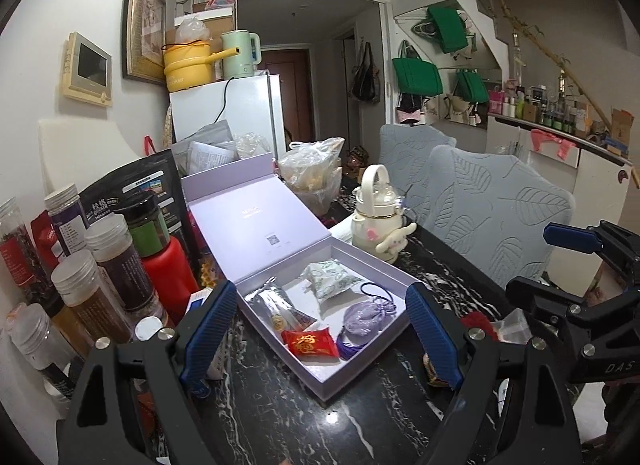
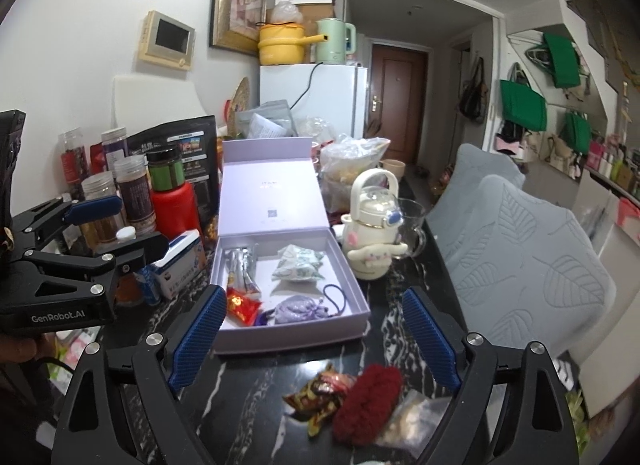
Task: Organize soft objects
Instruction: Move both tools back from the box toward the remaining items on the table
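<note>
An open lilac box (image 1: 362, 379) (image 2: 296, 335) lies on the black marble table. It holds a silver packet (image 1: 272, 299), a green-patterned pouch (image 1: 332, 279) (image 2: 298, 267), a lilac drawstring sachet (image 1: 366, 315) (image 2: 296, 310) and a red sachet (image 1: 310, 342) (image 2: 241, 305). My left gripper (image 1: 320, 333) is open and empty, hovering over the box's near corner. My right gripper (image 2: 314, 339) is open and empty above a dark red fuzzy item (image 2: 366, 403), a patterned sachet (image 2: 320, 395) and a clear bag (image 2: 416, 417) in front of the box.
Jars and a red bottle (image 1: 168, 271) crowd the left side. A cream kettle-shaped bottle with a plush toy (image 2: 374, 221) and a glass cup (image 2: 412, 225) stand right of the box. Grey cushioned chairs (image 2: 532, 265) line the table's right edge.
</note>
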The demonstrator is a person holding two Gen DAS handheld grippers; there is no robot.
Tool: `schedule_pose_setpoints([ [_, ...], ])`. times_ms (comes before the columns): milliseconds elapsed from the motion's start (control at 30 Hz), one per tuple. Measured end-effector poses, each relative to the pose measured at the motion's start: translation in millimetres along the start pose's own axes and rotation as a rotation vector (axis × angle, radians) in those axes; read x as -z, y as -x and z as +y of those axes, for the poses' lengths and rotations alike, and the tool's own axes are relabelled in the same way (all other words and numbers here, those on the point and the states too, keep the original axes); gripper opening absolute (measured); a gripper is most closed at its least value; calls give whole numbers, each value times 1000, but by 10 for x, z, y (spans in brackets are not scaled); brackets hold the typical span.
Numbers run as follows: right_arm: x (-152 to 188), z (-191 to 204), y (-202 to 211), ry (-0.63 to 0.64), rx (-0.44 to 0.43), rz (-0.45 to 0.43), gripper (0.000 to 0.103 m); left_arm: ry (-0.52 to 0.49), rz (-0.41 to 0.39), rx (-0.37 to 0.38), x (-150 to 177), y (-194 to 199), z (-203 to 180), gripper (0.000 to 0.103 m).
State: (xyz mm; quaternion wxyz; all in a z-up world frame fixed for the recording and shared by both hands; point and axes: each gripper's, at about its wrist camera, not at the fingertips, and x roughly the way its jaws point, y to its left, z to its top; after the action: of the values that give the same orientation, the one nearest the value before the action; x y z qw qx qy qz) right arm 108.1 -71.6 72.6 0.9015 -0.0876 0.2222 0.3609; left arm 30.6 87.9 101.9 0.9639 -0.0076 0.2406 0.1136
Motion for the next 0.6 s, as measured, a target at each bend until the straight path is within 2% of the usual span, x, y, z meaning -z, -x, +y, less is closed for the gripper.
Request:
schedule_pose_setpoints([
  [100, 41, -2, 126, 3, 16, -11, 91, 9, -4, 6, 27, 87, -40, 87],
  [267, 146, -35, 291, -10, 33, -19, 92, 6, 6, 73, 77, 159, -122, 87],
  [600, 441, -111, 480, -59, 81, 29, 92, -31, 46, 159, 275, 159, -384, 87],
])
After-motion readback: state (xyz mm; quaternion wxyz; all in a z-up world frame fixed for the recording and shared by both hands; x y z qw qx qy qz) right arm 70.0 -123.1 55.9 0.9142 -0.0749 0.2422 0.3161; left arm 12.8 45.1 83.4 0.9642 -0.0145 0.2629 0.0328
